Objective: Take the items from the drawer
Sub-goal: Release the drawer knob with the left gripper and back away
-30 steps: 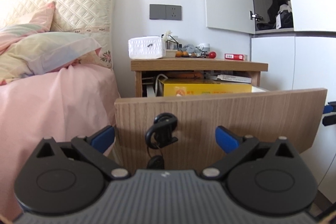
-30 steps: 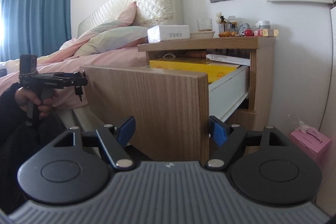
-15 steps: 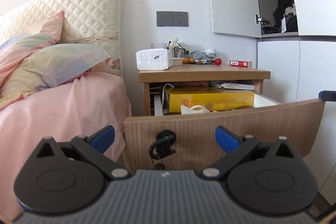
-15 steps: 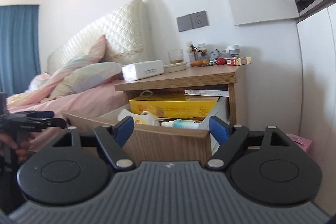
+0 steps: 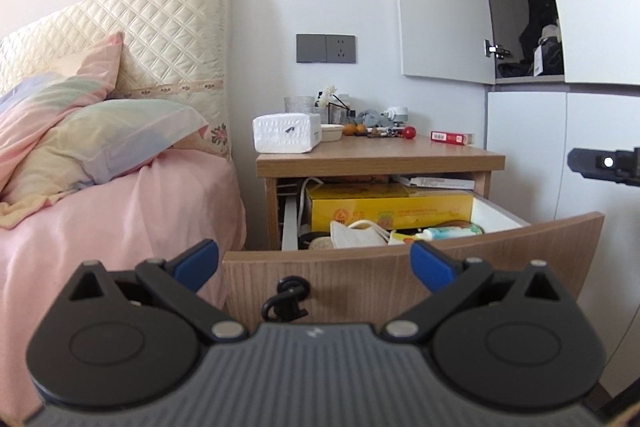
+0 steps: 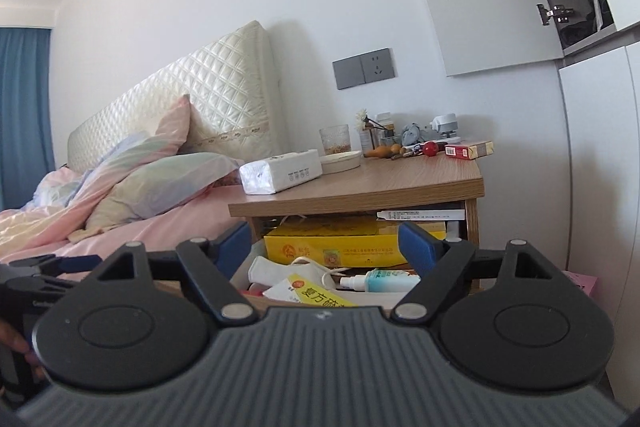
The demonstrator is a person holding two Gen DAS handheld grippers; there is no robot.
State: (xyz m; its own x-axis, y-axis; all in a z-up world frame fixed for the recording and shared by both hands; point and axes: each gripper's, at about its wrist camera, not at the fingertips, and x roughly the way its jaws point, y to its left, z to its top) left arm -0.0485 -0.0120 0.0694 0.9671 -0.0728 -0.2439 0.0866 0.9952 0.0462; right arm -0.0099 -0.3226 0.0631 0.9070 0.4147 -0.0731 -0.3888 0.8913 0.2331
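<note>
A bed (image 5: pixel 120 211) with pink sheets and pillows stood beside a wooden nightstand (image 5: pixel 380 159), touching its left side. The nightstand's drawer (image 5: pixel 520 247) was pulled out, its wood front facing the cameras. At the back of the drawer lay a long yellow box (image 6: pixel 352 247). In front of it lay a white face mask (image 6: pixel 292 269), a small spray bottle (image 6: pixel 380 282) on its side, and a white-and-yellow packet (image 6: pixel 316 293) near the front edge. On the nightstand's top sat a white tissue pack (image 5: pixel 286 133), a glass (image 6: pixel 334 139), a red ball (image 6: pixel 430 148) and a red box (image 5: pixel 452 137). The left hand-held gripper (image 5: pixel 314 261) was spread wide and empty, level with the drawer front, above the black pull (image 5: pixel 288 297). The right hand-held gripper (image 6: pixel 326 243) was likewise spread and empty, poised over the open drawer's contents.
</note>
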